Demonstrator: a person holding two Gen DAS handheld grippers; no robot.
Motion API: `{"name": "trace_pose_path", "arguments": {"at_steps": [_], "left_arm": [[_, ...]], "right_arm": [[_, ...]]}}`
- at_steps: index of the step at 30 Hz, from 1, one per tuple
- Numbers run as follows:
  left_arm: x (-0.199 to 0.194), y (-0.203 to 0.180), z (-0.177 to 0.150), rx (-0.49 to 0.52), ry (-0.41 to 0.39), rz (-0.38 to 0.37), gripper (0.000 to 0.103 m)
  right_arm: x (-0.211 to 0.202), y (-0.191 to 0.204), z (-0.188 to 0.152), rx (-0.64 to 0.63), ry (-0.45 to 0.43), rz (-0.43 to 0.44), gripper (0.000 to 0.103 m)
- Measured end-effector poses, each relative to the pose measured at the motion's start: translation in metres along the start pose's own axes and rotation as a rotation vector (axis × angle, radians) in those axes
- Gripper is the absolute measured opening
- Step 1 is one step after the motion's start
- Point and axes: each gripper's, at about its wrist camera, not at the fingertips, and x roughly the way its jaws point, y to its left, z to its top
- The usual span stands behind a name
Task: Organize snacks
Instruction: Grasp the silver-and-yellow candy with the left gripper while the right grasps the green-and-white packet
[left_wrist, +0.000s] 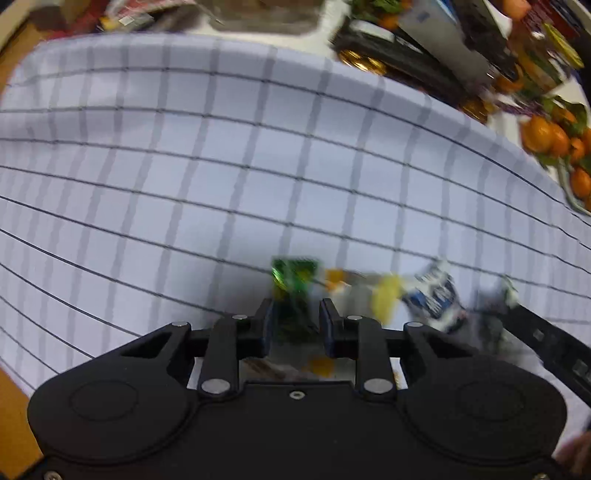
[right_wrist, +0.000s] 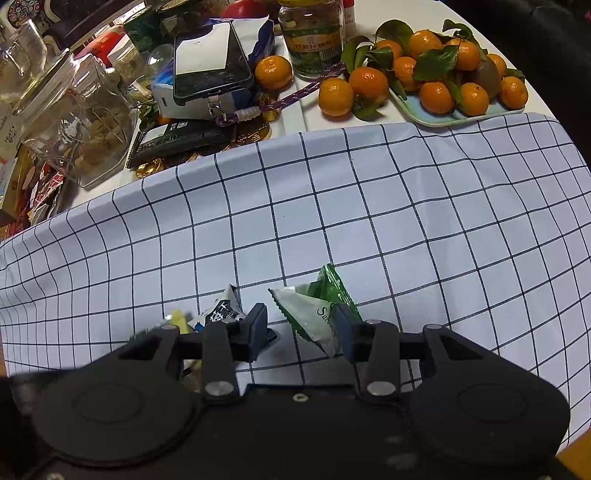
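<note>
The left wrist view is blurred. In it, a green snack packet (left_wrist: 295, 284) stands between the fingers of my left gripper (left_wrist: 296, 319), and both pads seem to meet its sides. To its right lie an orange-and-white wrapper (left_wrist: 336, 278), a yellow candy (left_wrist: 386, 299) and a blue-and-white packet (left_wrist: 434, 295). My right gripper (right_wrist: 301, 325) points down at a white-and-green packet (right_wrist: 306, 317) on the cloth. That packet touches the right finger (right_wrist: 345, 328) only, and the left finger stands apart from it. A second green packet (right_wrist: 334, 286) lies just behind it. The blue-and-white packet (right_wrist: 221, 312) sits to the left.
A checked cloth (right_wrist: 369, 221) covers the table. Behind it are tangerines on a light blue tray (right_wrist: 439, 120), a labelled jar (right_wrist: 314, 37), a phone (right_wrist: 210, 59) on a box, a glass jar (right_wrist: 74, 122) and gold coins (right_wrist: 255, 133).
</note>
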Motion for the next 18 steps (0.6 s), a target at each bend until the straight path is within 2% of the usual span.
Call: {"name": "trace_pose_path", "arguments": {"at_steps": [1, 4, 6, 10, 11, 12, 14, 18], "left_arm": [[0.0, 0.001, 0.002, -0.001, -0.011, 0.026, 0.038], [0.002, 0.008, 0.004, -0.037, 0.018, 0.002, 0.036], [-0.003, 0.013, 0.0, -0.044, 0.005, 0.036, 0.037], [-0.02, 0.011, -0.012, -0.01, -0.088, 0.192, 0.036], [-0.022, 0.009, -0.013, 0.004, -0.108, 0.21, 0.035], [-0.024, 0.006, -0.014, 0.018, -0.116, 0.205, 0.035], [-0.029, 0.001, -0.015, 0.039, -0.109, 0.138, 0.035], [-0.033, -0.017, -0.023, 0.076, -0.047, -0.088, 0.036]], "right_arm": [[0.0, 0.0, 0.0, 0.001, 0.001, 0.001, 0.043], [-0.002, -0.002, 0.0, 0.01, -0.002, 0.006, 0.043], [-0.003, -0.004, 0.001, 0.017, -0.005, 0.007, 0.043], [-0.005, -0.01, 0.003, 0.041, -0.011, 0.006, 0.043], [-0.006, -0.011, 0.004, 0.046, -0.013, 0.006, 0.043], [-0.006, -0.012, 0.004, 0.05, -0.014, 0.004, 0.043], [-0.007, -0.014, 0.005, 0.055, -0.014, 0.004, 0.043], [-0.01, -0.019, 0.009, 0.069, -0.019, 0.018, 0.043]]}}
